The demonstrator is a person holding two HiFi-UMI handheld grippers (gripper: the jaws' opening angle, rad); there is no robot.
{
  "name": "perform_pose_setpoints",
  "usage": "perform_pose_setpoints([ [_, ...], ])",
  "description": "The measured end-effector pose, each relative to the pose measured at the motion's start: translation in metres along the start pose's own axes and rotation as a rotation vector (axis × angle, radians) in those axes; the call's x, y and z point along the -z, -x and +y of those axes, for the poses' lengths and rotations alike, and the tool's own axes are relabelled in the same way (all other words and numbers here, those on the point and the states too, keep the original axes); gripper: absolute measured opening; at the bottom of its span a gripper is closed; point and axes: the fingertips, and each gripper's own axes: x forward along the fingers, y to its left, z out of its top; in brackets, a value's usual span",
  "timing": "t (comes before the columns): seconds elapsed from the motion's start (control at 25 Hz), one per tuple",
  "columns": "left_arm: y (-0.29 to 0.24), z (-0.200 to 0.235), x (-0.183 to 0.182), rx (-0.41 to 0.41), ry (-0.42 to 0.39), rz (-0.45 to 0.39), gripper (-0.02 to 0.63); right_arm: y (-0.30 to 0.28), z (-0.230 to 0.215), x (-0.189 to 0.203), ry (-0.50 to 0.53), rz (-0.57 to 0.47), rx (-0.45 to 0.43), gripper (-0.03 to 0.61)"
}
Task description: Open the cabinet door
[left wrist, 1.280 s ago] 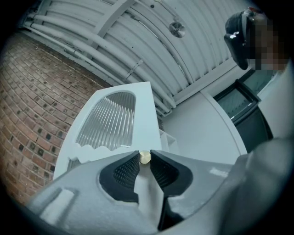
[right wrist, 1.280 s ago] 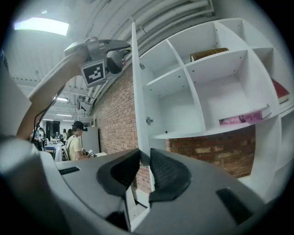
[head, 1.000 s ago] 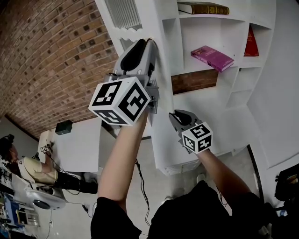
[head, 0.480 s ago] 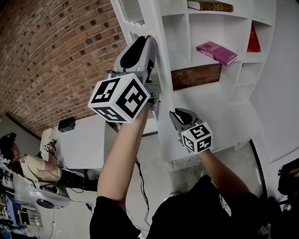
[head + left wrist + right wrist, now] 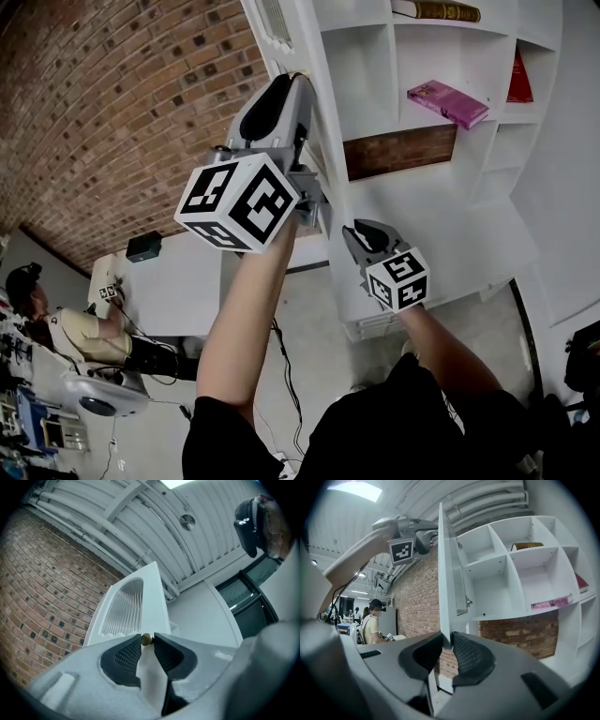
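The white cabinet door point(image 5: 447, 573) with a ribbed glass panel point(image 5: 123, 606) stands swung out from the shelf unit point(image 5: 441, 187), edge-on in the head view. High on the door, my left gripper point(image 5: 146, 643) is shut on its small brass knob point(image 5: 146, 639); its jaws have just been easing open, and the pads still touch the knob. That gripper point(image 5: 298, 89) also shows in the head view. Lower down, my right gripper point(image 5: 449, 637) clasps the door's edge between its pads, which have just opened a little; it also shows in the head view point(image 5: 361, 232).
The open shelves hold a pink book point(image 5: 448, 101), a brown book point(image 5: 436, 11) and a red book point(image 5: 525, 75). A brick wall point(image 5: 112, 112) is behind the door. A white table point(image 5: 169, 281) and a seated person point(image 5: 66, 333) are at the lower left.
Both grippers keep their hold on the door. In the head view the shelves have slid up and to the right, and the door stands slightly further from them.
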Motion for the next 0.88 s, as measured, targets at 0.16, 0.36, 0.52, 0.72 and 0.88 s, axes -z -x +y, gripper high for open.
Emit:
perform_pose_setpoints([
  [0.16, 0.006, 0.003, -0.002, -0.010, -0.011, -0.010, 0.092, -0.002, 0.008, 0.001, 0.013, 0.003, -0.005, 0.072],
  [0.36, 0.016, 0.013, -0.005, -0.012, -0.017, -0.004, 0.095, -0.011, 0.021, 0.003, 0.014, 0.003, -0.045, 0.080],
  [0.52, 0.025, 0.023, -0.011, -0.025, -0.017, -0.009, 0.097, -0.019, 0.035, 0.002, 0.022, 0.015, -0.073, 0.084],
  [0.72, 0.038, 0.036, -0.017, -0.053, -0.026, -0.019, 0.095, -0.029, 0.051, 0.003, 0.025, 0.013, -0.098, 0.089],
  [0.88, 0.050, 0.049, -0.021, -0.081, -0.021, -0.029, 0.089, -0.039, 0.067, 0.005, 0.033, 0.012, -0.115, 0.092],
])
